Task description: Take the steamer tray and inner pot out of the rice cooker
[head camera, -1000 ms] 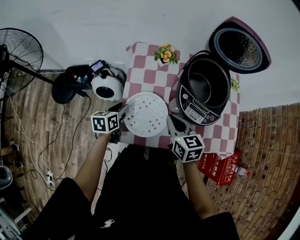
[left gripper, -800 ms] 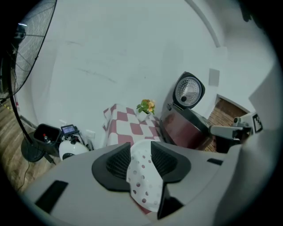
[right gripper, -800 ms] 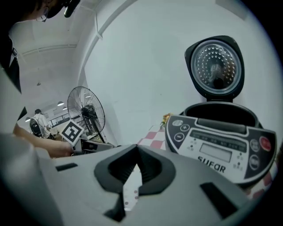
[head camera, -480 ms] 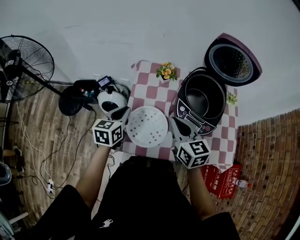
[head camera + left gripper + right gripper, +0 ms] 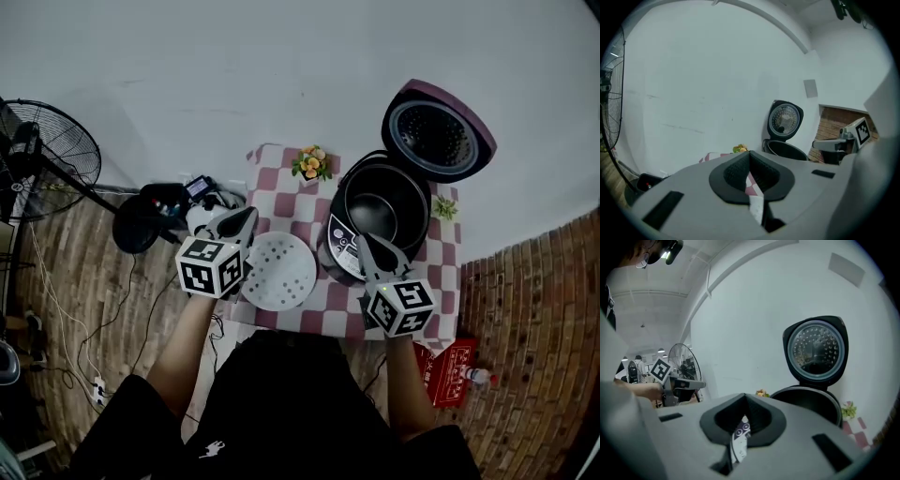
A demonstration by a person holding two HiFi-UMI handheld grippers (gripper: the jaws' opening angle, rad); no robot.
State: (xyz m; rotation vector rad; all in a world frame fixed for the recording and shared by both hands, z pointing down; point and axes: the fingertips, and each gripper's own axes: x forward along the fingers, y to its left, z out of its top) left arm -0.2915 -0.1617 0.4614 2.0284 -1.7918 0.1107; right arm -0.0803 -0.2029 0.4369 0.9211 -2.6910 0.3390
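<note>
The left gripper (image 5: 245,217) and right gripper (image 5: 367,241) have risen, both pressed together, empty. The white, holed steamer tray (image 5: 278,271) lies on the table (image 5: 323,315), nine o'clock from the rice cooker (image 5: 340,247); the inner pot (image 5: 375,208) sits inside.

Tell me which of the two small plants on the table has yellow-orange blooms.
The left plant, left of the rice cooker; the right plant, on the cooker's other side, looks only green.
</note>
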